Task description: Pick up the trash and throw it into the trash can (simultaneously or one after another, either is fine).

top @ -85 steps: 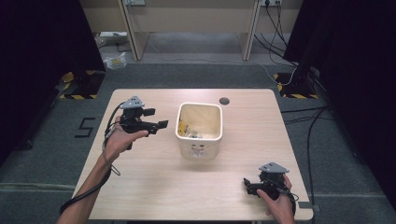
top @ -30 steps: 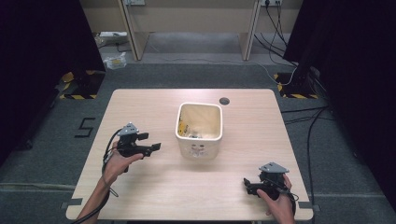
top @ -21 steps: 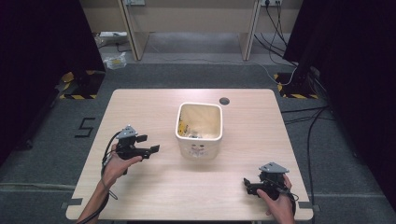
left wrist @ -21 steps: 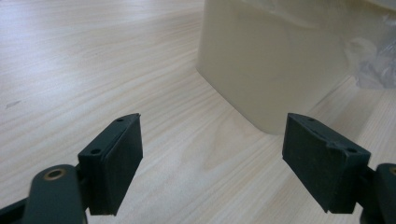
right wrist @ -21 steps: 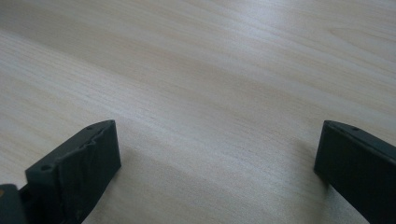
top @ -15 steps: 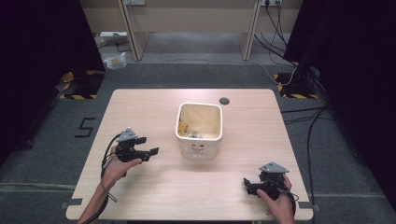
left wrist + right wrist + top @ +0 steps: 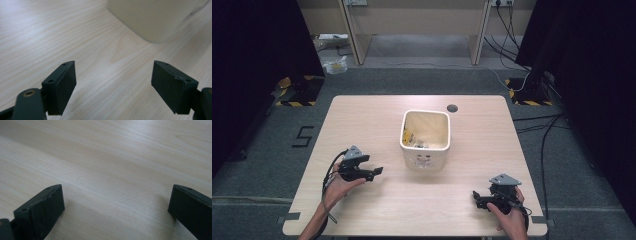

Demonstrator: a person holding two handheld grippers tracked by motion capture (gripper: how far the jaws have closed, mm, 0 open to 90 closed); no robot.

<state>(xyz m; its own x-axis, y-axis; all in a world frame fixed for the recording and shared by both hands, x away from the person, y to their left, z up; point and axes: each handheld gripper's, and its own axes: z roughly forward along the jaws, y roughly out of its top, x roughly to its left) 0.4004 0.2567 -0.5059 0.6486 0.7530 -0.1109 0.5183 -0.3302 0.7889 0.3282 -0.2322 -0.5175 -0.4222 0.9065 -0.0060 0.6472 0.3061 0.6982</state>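
Left claw (image 7: 373, 172) spread wide – empty, near cream bin (image 7: 425, 139), right claw (image 7: 477, 197) spread, empty, low over table (image 7: 362, 115)

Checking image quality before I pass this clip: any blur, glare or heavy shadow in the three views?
High view: even light on the table, dark curtains at the sides, mildly soft. Left gripper view: the left gripper is sharp, the cream bin blurred. Right gripper view: the right gripper casts soft shadows on the wood; far grain blurred.
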